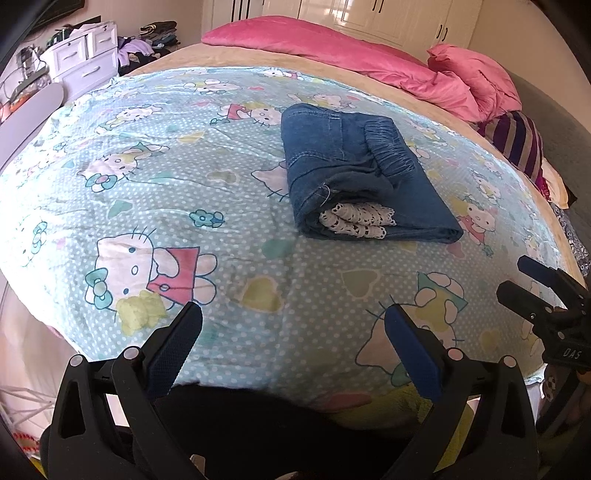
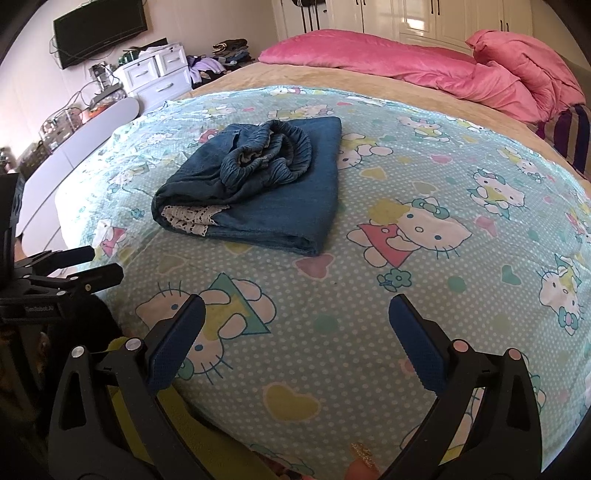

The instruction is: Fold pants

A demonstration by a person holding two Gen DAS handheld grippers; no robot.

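Bedroom scene, two handheld grippers over a bed. Far left: white drawer unit (image 2: 155, 74) w/ a wall TV (image 2: 99, 29) above. Left gripper (image 1: 293, 321): fingers wide apart, holding nothing, hovering near the front edge of the cartoon-cat sheet (image 1: 147, 177). Centre: folded denim pants (image 1: 354, 173) lie on the sheet, elastic waistband on top, white lace trim at the near end, well apart from both grippers. Right gripper (image 2: 297, 314): fingers also spread, empty. Far right & back: pink duvet (image 2: 424, 66).

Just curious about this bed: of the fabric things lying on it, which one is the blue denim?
The folded pants in the middle of the cartoon-cat sheet: dark blue denim with white lace trim. The bundled bedding behind is pink.
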